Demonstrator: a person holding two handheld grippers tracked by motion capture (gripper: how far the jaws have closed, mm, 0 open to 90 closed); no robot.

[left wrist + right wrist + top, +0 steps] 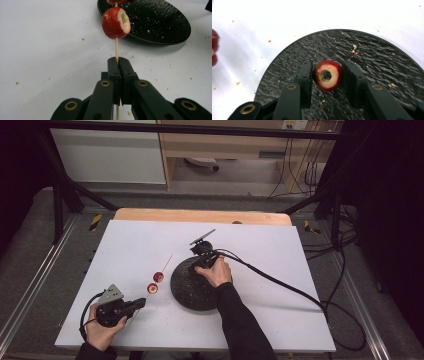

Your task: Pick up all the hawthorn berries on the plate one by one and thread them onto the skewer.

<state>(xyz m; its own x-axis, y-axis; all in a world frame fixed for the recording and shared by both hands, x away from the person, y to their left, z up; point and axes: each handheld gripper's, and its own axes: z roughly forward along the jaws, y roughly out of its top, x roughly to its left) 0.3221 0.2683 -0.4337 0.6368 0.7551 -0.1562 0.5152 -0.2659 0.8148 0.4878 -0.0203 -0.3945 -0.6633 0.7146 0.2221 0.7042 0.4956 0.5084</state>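
Jaws of the left gripper point(117, 60) are pressing fully together on a thin wooden skewer point(116, 48), w/ a red cored fruit piece point(115, 23) threaded just above the tips and a second piece point(158, 277) sitting further up the stick. In the high view that gripper point(137, 303) is lying low near the table's front-left, w/ the left hand point(102, 330) wrapping its body.

Right gripper point(327, 75) is standing partly open around another cored red fruit slice point(327, 75); left pad point(308, 73) is touching the skin, right pad is sitting just off it, so a firm grip can't be told. The slice is sitting over the black textured plate point(374, 65), hole facing the camera. Right hand point(216, 271) is reaching over the plate point(187, 290).

No legible writing anywhere.

White table point(260, 250) is showing scattered crumbs; wooden edge at the far side, grey floor, cables and a metal frame beyond.
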